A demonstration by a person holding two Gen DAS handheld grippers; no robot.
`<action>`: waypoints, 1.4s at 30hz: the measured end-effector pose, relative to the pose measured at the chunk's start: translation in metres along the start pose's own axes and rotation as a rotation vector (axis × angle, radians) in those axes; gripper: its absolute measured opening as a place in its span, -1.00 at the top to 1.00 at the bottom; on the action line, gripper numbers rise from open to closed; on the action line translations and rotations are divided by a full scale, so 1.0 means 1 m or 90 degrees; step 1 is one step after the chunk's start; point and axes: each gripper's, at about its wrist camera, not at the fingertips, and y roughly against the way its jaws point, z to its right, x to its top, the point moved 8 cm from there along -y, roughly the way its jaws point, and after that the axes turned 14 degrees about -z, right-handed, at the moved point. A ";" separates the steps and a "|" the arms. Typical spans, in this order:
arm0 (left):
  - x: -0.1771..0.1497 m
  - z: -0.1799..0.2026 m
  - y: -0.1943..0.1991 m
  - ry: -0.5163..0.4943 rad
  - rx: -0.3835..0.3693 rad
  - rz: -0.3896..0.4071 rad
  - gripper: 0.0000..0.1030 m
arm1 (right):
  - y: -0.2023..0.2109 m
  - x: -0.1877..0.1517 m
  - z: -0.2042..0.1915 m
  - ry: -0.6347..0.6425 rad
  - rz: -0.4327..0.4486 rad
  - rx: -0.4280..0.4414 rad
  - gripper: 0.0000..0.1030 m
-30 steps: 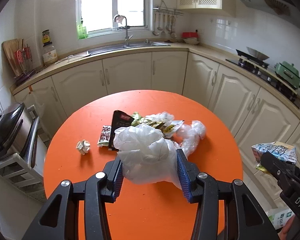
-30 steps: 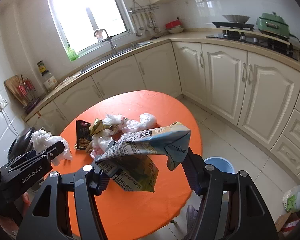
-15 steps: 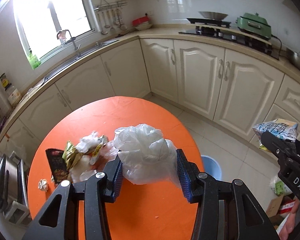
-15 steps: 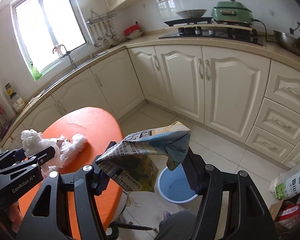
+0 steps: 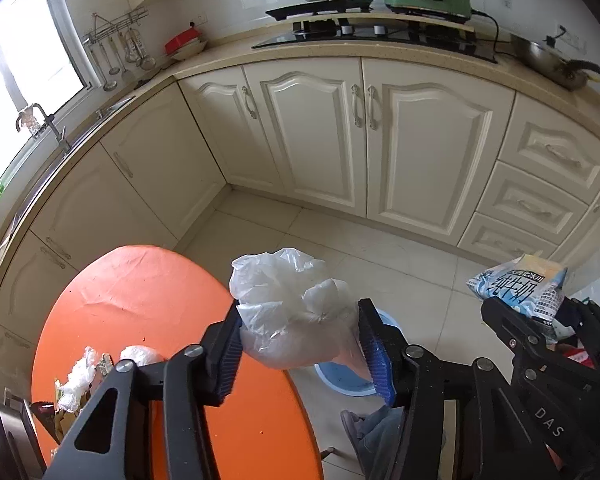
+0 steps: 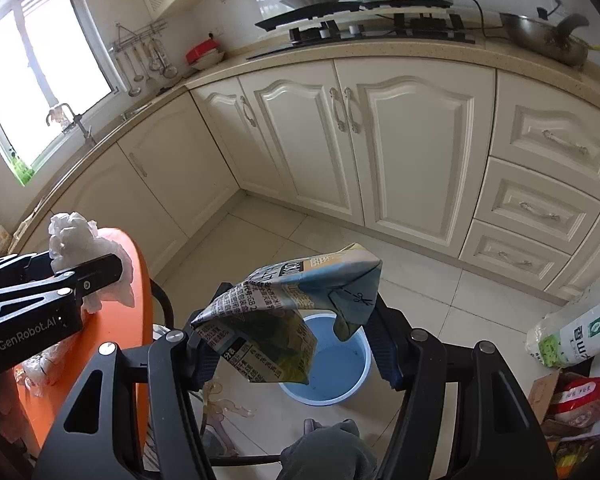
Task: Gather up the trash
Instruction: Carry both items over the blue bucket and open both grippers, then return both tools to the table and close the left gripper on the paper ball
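Holding a flattened milk carton [image 6: 288, 316] clamped in our right gripper [image 6: 292, 344] directly above the blue bin [image 6: 340, 364] on the floor, we judge it nearer than our left gripper [image 5: 300, 344], clenched on a crumpled plastic bag [image 5: 292, 312].

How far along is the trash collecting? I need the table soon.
Nothing is visibly binned yet: the round blue bucket on the floor looks empty. In hand: the left gripper clamps a crumpled clear plastic bag, and the right gripper a flattened blue milk carton. Left: wrappers and bags on the orange round table.
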 end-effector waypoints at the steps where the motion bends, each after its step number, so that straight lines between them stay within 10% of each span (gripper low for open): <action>1: 0.002 -0.001 -0.004 -0.003 0.002 0.000 -0.33 | -0.002 0.000 0.004 -0.007 -0.005 -0.004 -0.27; 13: 0.026 -0.040 -0.042 0.030 0.016 -0.028 -0.50 | -0.025 0.005 -0.001 0.002 -0.033 -0.012 -0.28; 17: 0.027 -0.049 -0.041 0.052 0.029 -0.026 -0.51 | -0.021 0.013 -0.013 -0.001 -0.031 0.032 -1.00; 42: -0.042 -0.057 0.001 0.095 0.001 -0.032 -0.52 | 0.004 -0.024 -0.025 -0.014 -0.067 -0.010 -1.00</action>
